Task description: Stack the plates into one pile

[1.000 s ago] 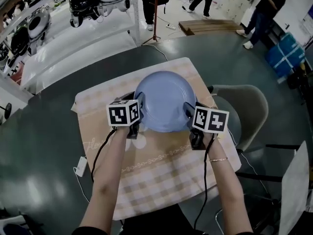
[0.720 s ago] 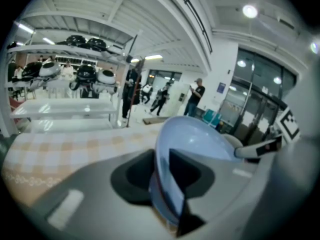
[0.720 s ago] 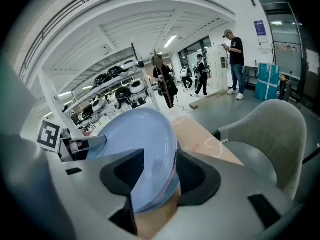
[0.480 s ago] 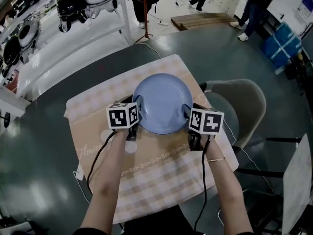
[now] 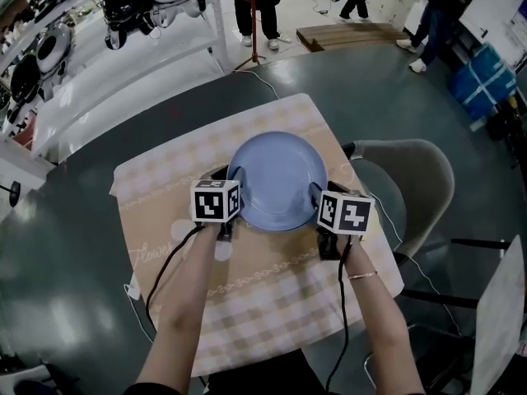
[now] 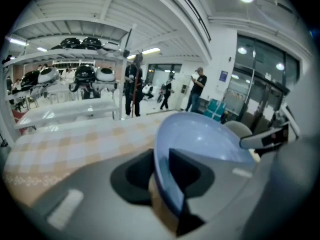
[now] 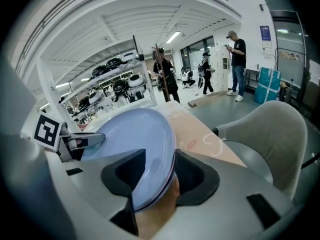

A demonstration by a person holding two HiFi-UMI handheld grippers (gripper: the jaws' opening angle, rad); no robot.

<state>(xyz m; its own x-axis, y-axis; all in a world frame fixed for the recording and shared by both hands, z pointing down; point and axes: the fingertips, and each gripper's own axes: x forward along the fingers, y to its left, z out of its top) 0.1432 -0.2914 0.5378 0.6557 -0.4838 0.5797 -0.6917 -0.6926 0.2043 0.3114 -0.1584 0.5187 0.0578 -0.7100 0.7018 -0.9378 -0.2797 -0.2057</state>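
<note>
Over the checked cloth (image 5: 272, 295), the blue plate (image 5: 277, 179) stayed put. Left tongs (image 5: 234, 178) gripped its rim. Right tongs (image 5: 315, 192) were closing round the opposite rim, not yet tight; a two-sided lift looked near.

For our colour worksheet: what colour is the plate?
Light blue; the plate shows best in the head view.

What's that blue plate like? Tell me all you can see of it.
The blue plate is round, shallow, plain pale blue, smooth and glossy like ceramic or plastic, empty, roughly level over the checked cloth. The left tongs clamp its left rim; the right tongs are closing, with the opposite rim between their jaws.
</note>
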